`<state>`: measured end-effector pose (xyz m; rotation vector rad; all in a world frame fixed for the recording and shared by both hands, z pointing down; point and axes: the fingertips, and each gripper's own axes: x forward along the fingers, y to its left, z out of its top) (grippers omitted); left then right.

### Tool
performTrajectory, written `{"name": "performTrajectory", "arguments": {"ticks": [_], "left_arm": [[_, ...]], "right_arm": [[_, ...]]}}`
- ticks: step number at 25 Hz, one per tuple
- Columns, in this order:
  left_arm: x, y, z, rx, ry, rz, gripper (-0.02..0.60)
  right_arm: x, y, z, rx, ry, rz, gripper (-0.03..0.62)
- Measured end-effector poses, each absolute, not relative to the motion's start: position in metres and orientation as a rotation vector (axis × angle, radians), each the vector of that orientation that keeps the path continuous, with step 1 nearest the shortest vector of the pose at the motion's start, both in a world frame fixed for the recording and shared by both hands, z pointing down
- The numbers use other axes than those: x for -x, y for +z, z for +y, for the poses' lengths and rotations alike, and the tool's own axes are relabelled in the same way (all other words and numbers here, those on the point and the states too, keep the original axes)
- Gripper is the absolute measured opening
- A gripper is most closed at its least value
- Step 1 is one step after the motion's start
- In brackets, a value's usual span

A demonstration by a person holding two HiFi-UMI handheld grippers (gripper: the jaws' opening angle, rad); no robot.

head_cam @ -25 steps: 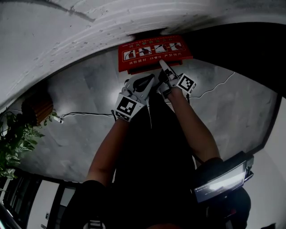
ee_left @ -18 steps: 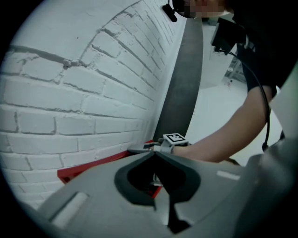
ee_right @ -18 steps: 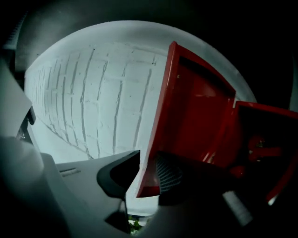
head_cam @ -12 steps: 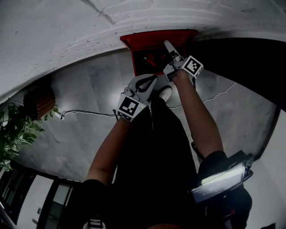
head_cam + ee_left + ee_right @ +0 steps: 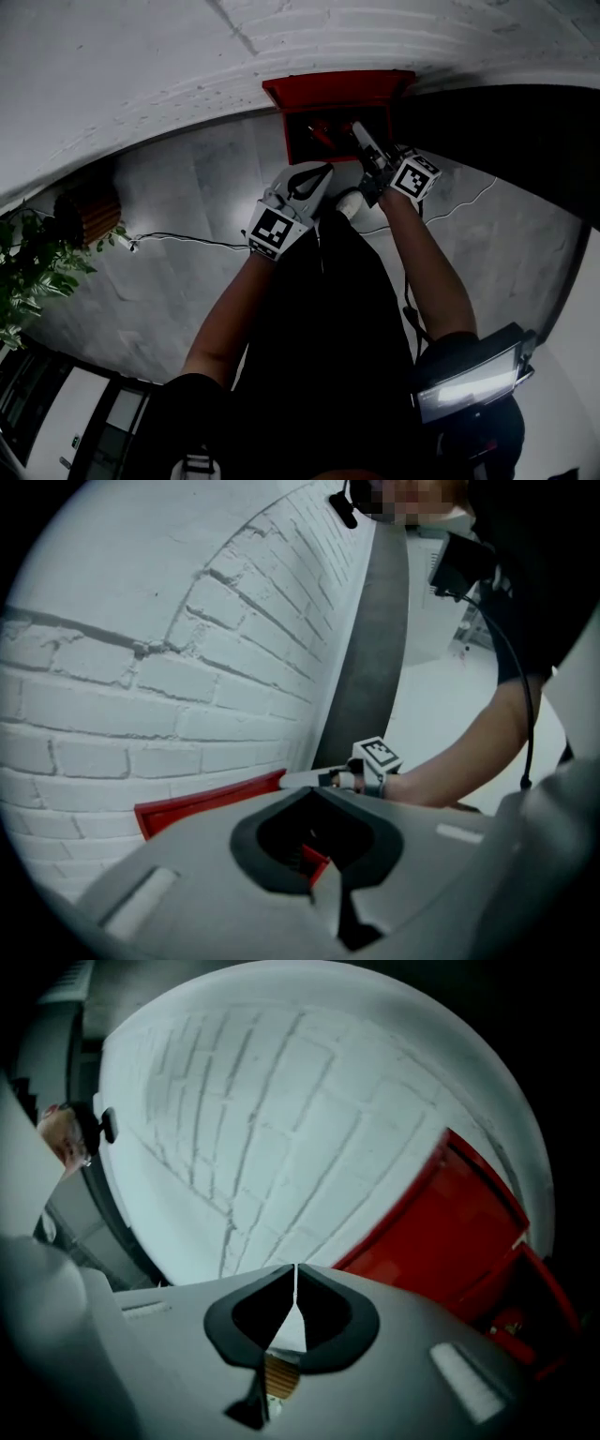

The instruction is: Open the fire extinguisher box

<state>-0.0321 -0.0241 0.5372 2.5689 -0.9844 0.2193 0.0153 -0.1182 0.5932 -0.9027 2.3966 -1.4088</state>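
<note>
The red fire extinguisher box (image 5: 292, 141) stands on the floor against the white brick wall. Its lid (image 5: 333, 90) is up against the bricks, leaving the dark inside exposed. My right gripper (image 5: 357, 128) points into the opening just below the raised lid, its jaws closing with nothing between them. In the right gripper view the tips (image 5: 296, 1267) meet in front of the wall, with the red lid (image 5: 441, 1232) to the right. My left gripper (image 5: 324, 171) hangs shut and empty short of the box. Its own view shows the lid's edge (image 5: 202, 803) and the right gripper (image 5: 305, 779).
White brick wall (image 5: 141, 75) runs behind the box. A thin cable (image 5: 178, 239) trails over the grey floor (image 5: 169, 281). A potted plant (image 5: 33, 281) and a brown wooden object (image 5: 84, 211) stand at the left. A white shoe (image 5: 349, 202) rests near the box.
The lid, lying flat over the box a second ago, has swung up against the wall. My right gripper rose with it, then dropped back a little. The left gripper barely moved.
</note>
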Motion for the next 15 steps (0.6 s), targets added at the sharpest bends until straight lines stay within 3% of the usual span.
{"name": "performTrajectory", "arguments": {"ticks": [9,15], "left_arm": [[0.029,0.431,0.017,-2.647,0.107,-0.940,0.000],[0.029,0.334,0.037,-2.712,0.027,-0.951,0.000]], "right_arm": [[-0.006,0.431,-0.015,0.678,-0.604,3.032,0.009],[0.005,0.316,0.026,0.571,-0.283,3.111,0.009]]}}
